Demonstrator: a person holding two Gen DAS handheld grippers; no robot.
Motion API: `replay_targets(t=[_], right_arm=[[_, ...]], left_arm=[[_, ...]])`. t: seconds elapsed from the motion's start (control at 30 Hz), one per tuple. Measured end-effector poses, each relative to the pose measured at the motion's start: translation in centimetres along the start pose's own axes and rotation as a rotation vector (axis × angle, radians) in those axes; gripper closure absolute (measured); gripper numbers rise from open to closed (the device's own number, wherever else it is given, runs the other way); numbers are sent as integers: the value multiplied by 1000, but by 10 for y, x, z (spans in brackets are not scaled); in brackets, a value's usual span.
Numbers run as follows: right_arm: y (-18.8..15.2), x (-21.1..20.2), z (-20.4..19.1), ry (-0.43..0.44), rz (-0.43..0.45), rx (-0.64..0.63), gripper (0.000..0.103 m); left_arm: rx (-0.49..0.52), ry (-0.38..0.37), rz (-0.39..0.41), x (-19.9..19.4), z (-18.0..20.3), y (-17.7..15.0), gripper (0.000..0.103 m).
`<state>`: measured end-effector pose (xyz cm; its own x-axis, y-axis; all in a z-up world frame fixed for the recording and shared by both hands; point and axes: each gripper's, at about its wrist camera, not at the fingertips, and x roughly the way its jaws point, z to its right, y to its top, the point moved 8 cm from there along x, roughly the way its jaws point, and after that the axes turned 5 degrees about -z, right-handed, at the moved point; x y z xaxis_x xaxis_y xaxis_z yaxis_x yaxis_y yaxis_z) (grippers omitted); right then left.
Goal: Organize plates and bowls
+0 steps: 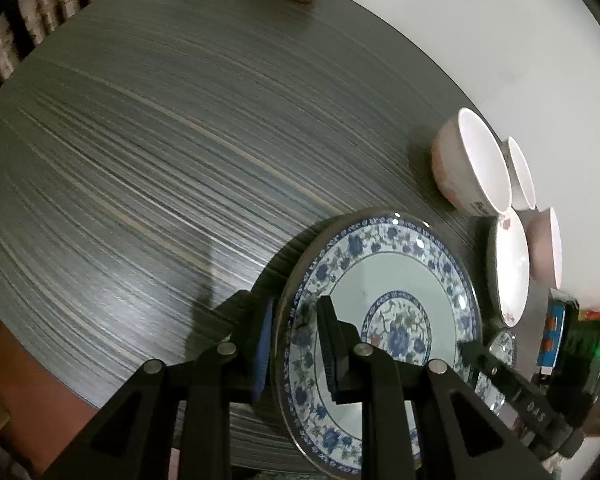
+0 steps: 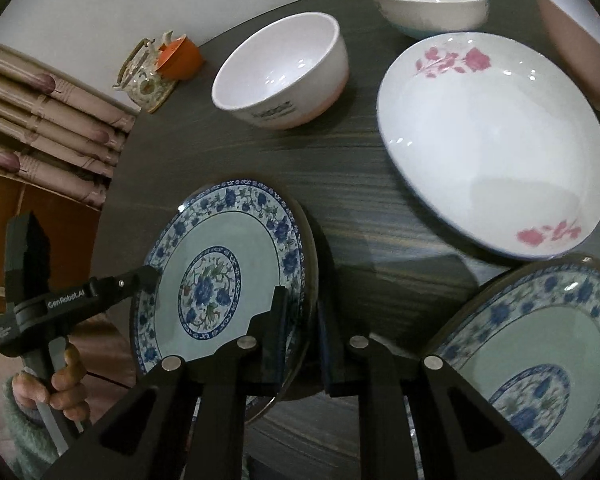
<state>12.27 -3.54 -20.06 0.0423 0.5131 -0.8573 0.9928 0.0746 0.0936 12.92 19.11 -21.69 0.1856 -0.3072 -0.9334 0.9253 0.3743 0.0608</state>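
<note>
Two grippers clamp one blue-patterned plate point(image 1: 384, 280) by opposite rim edges, tilted above the dark table point(image 1: 140, 140). Left gripper point(image 1: 296, 344) jaws squeeze the near-left rim; right gripper point(image 2: 302, 340) jaws pinch the far rim w/ the plate face to its left. Just right of the right gripper lies a 2nd blue plate point(image 2: 540, 352). Ahead of it: white dish w/ pink flowers point(image 2: 492, 140), then a white bowl point(image 2: 284, 76), another bowl point(image 2: 428, 0) further back, pink bowl point(image 2: 576, 36) at far right. Orange cup point(image 2: 182, 56) & teapot point(image 2: 144, 76) well beyond. A hand point(image 2: 66, 384) grips the left tool's handle.
</note>
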Motion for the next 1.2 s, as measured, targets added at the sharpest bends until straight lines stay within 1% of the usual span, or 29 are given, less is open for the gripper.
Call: replay_targets(t=[0.27,0.43,0.6,0.87,1.07,1.13,1.2], right_arm=[[-13,12,-5,9,-18,6,89],[-18,13,-3,6,-16,8,89],[-18,17,-4,-10,-17,0,89],[-18,28,-8,-24,-36,0,88],[-17,28,-9,-21,-38,-1,87],[-16,29,-9,-17,-39,5,86],[-19,28,-6,-8,-46,17,81]], left_arm=[[-4,3,15,-2,-9,-1,82],[-4,7,7,1,-16,-3,82],[-7,16,-3,12,-11,-3,82],[-20,14,-6,17,-13,-3,79],[-35,4,3,18,-15,-2,76],[-37,6,16,15,-18,0,70],[-36,7,44,9,-20,2,66]])
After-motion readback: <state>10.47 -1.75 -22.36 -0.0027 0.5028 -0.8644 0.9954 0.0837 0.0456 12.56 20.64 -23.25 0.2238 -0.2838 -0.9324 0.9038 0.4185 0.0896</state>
